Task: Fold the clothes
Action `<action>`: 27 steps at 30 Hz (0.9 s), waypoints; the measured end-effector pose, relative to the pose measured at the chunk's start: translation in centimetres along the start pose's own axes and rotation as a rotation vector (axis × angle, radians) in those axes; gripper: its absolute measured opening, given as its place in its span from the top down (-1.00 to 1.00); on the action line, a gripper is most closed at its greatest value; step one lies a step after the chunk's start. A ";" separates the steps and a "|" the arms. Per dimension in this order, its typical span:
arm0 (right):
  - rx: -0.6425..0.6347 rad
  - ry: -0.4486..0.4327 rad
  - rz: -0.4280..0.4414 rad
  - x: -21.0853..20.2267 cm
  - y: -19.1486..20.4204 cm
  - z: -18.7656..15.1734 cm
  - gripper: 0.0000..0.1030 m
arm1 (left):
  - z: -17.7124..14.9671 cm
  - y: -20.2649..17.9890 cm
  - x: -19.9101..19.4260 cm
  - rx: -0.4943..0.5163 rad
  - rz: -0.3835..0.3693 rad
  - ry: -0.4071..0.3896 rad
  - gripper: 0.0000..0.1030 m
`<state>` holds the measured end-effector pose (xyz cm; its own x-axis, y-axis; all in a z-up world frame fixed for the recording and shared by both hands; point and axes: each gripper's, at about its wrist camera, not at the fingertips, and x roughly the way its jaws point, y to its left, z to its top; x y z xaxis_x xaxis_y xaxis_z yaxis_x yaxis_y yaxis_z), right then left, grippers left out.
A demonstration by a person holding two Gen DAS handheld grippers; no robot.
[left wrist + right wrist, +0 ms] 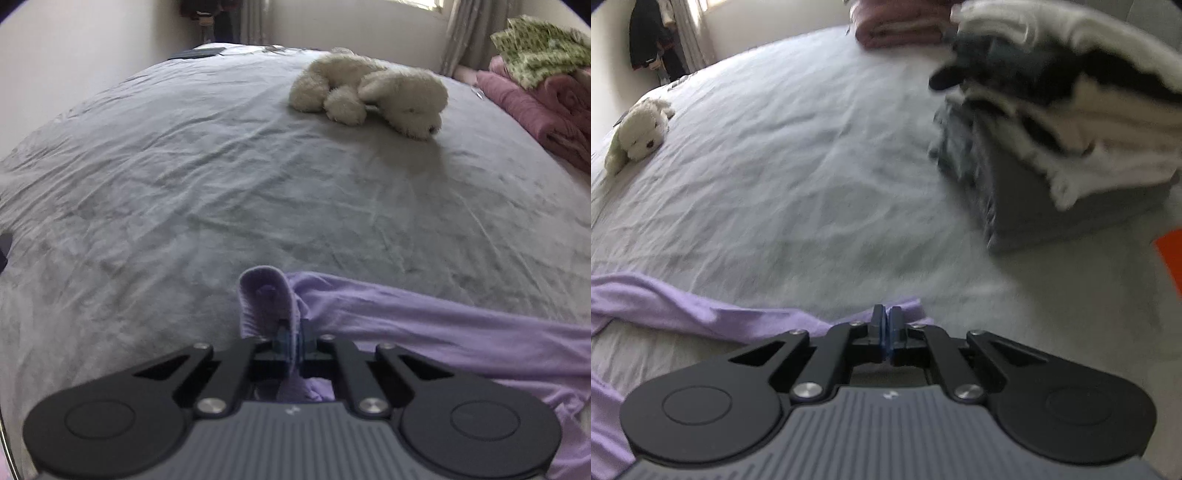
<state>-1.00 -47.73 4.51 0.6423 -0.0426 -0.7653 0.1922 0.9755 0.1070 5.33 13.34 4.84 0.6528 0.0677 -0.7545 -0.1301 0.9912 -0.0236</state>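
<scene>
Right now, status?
Left hand-held gripper shut on lilac garment. Right hand-held gripper shut on its other edge. Plush dog far off, nothing blocking.

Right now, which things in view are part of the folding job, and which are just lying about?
In the job: lilac garment, left gripper, right gripper.

Lying about: white plush dog, pink folded blanket, green patterned cloth, stack of folded laundry.

Open bedsheet point(221, 177) ahead; plush toy point(369, 90) and folded stack point(1071, 140) flank it.
</scene>
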 end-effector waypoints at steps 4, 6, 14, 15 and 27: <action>0.046 -0.113 0.024 -2.5 -0.7 0.7 0.99 | 0.4 0.7 -1.2 -0.028 0.000 -0.054 0.94; 0.045 -0.115 0.020 -2.8 -0.9 0.5 0.99 | 0.5 1.0 -1.4 -0.041 -0.002 -0.063 0.94; -0.028 -0.121 -0.061 -1.6 0.1 0.6 0.99 | 0.5 0.7 -1.0 -0.051 0.006 -0.066 0.94; -0.040 -0.129 -0.078 -1.4 0.4 0.7 0.99 | 0.5 0.7 -1.0 -0.056 0.009 -0.072 0.94; -0.049 -0.325 -0.240 -0.2 2.7 4.2 0.99 | 1.5 1.9 -2.5 -0.168 0.016 -0.216 0.94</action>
<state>2.56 -46.03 7.60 0.7861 -0.3288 -0.5234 0.3346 0.9383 -0.0870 4.52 15.26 7.65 0.7912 0.1241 -0.5988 -0.2519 0.9584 -0.1342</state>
